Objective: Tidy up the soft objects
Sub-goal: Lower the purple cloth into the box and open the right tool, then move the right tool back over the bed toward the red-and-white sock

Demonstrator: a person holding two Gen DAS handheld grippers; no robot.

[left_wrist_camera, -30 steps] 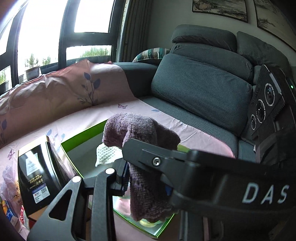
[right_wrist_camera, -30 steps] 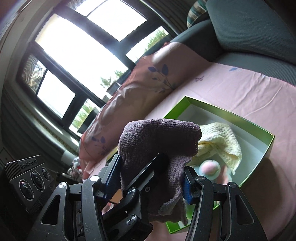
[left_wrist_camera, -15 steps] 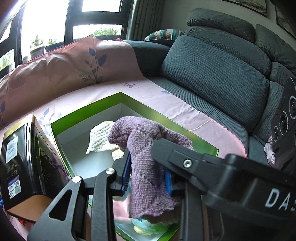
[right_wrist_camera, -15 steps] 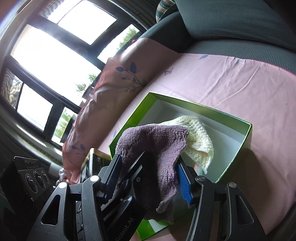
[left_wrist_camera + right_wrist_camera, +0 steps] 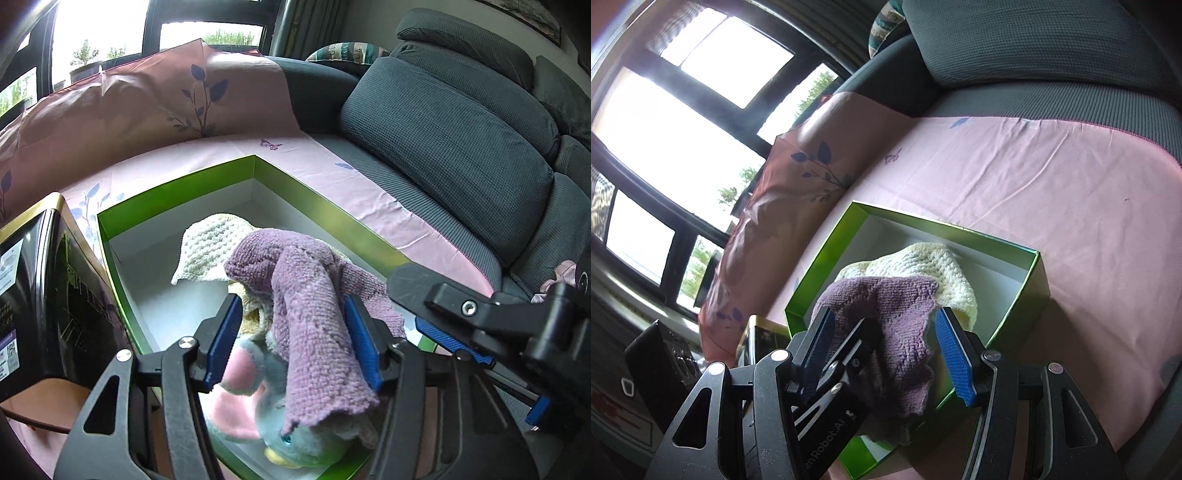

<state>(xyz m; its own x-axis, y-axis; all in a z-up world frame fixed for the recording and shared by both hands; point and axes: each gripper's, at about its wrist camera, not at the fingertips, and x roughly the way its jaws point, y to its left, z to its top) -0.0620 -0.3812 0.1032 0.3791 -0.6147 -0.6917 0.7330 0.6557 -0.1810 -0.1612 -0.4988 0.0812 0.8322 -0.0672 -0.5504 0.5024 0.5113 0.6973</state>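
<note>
Purple cloth [image 5: 306,314] between opening left gripper [image 5: 291,345] fingers [image 5: 360,347]

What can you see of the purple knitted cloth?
The purple knitted cloth is a soft, mauve, coarse-knit piece, crumpled and folded over itself. It lies draped in the green box, on top of the cream knitted cloth and the pastel plush toy, one edge hanging down. It sits between the blue pads of the left hand-held gripper, whose jaws are opening, and between the right hand-held gripper's pads, which appear not to press it.
</note>
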